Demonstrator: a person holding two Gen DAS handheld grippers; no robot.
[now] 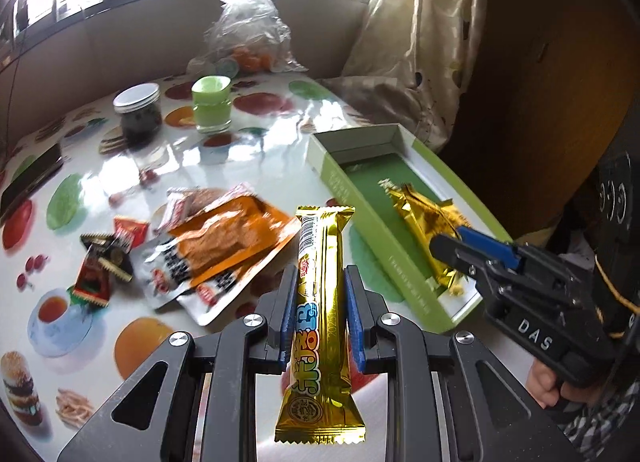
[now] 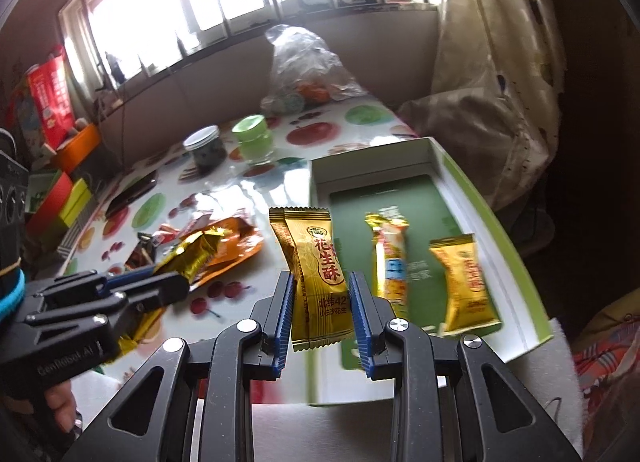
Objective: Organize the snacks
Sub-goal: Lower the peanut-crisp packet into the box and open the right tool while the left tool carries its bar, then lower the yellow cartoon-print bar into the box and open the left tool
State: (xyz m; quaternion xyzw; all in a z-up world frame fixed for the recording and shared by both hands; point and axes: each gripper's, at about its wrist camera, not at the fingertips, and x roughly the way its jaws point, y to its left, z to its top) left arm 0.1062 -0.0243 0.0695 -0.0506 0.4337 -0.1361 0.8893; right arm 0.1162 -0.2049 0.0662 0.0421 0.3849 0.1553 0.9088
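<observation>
Left jaws clamp gold bar point(image 1: 320, 326) – right jaws pinch peanut candy point(image 2: 320, 282).

Fruit-print table point(image 1: 256, 149): snack packets point(image 1: 224, 246), box point(image 1: 384, 217)

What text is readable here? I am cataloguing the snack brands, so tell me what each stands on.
"花生酥", "北纬42": flat gold foil peanut candy packet in the right tongs.
"2025": long gold foil snack bar in the left tongs; its coloured characters are unclear.
"DAS": black right tongs body, seen from the left wrist.
"GenRobot.AI": black left tongs body, seen from the right wrist.
Green cardboard box side print, orange pouch: blurred.
</observation>
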